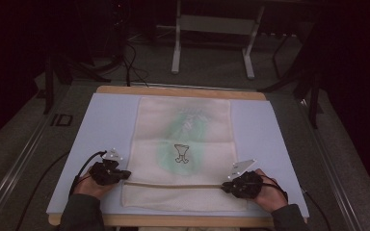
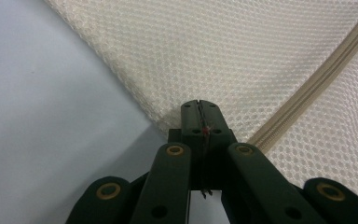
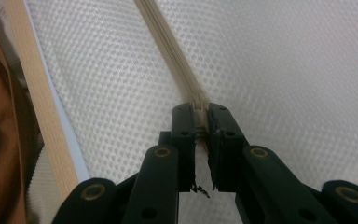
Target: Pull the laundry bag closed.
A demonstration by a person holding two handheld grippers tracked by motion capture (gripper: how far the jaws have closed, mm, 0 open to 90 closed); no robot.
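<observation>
A cream mesh laundry bag (image 1: 183,149) lies flat on the blue mat (image 1: 101,125) covering the tabletop. The left gripper (image 1: 125,175) pinches the bag's left edge; the right gripper (image 1: 225,185) clamps its zipper (image 1: 173,185). Next, likely draw the zipper along, bag held taut.

Blue mat (image 1: 106,120) lies bare either side of the mesh bag (image 1: 183,144).

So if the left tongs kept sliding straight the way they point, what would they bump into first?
Probably just more of the mesh bag they are already pinching at its edge. The left tongs point across its netting, with the zipper running off to one side.
</observation>
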